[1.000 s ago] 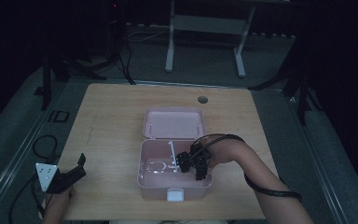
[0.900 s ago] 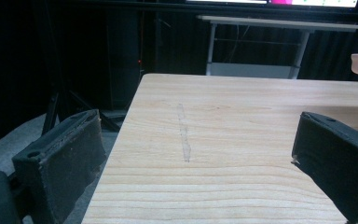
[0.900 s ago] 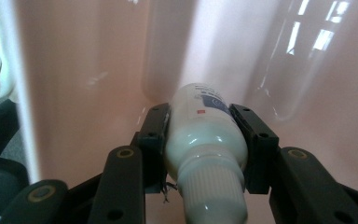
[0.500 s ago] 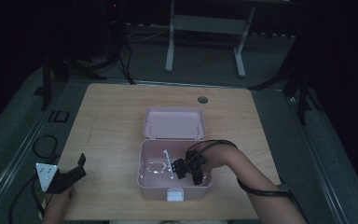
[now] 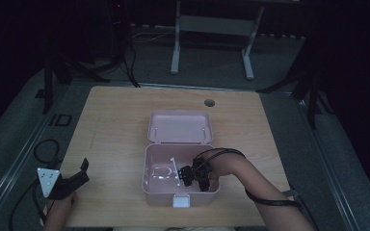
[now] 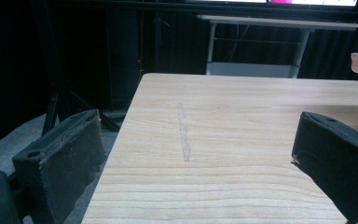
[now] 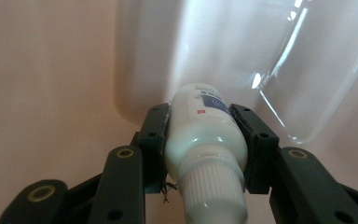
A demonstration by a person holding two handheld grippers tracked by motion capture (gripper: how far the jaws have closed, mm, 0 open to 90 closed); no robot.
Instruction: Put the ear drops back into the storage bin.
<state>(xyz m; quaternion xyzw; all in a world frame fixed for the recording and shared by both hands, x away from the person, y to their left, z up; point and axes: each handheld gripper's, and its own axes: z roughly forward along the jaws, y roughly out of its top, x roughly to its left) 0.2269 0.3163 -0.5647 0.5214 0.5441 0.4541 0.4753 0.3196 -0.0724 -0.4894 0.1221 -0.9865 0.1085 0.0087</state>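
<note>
Pink box (image 5: 150,185) sits near the table's (image 5: 111,125) front edge, its lid (image 5: 179,127) swung open and lying flat toward 12 o'clock. That leaves the whole top of the box free for reaching in from above.

The right gripper (image 5: 189,175) is down inside the box, at roughly 3 o'clock of the box's middle. In the right gripper view the gripper (image 7: 200,135) is clamped on a small white bottle (image 7: 204,135) with a blue label. The two pads press the bottle's body from either side. The ribbed white cap points back toward the camera and the bottle's base points away, toward the pink wall at 12 o'clock in that view. Held this way, the bottle lies along the jaws, which would probably let it go down flat on the box floor.

A clear plastic piece (image 7: 303,79) with bright glints lies past the bottle at about 2 o'clock. Whether the bottle touches the floor or the plastic cannot be told.

The left gripper (image 5: 72,180) rests at the table's front left corner, about 9 o'clock from the box and well apart from it. In its own view the gripper (image 6: 191,154) is spread wide with nothing between the pads, just bare wood. It looks parked out of the way.
</note>
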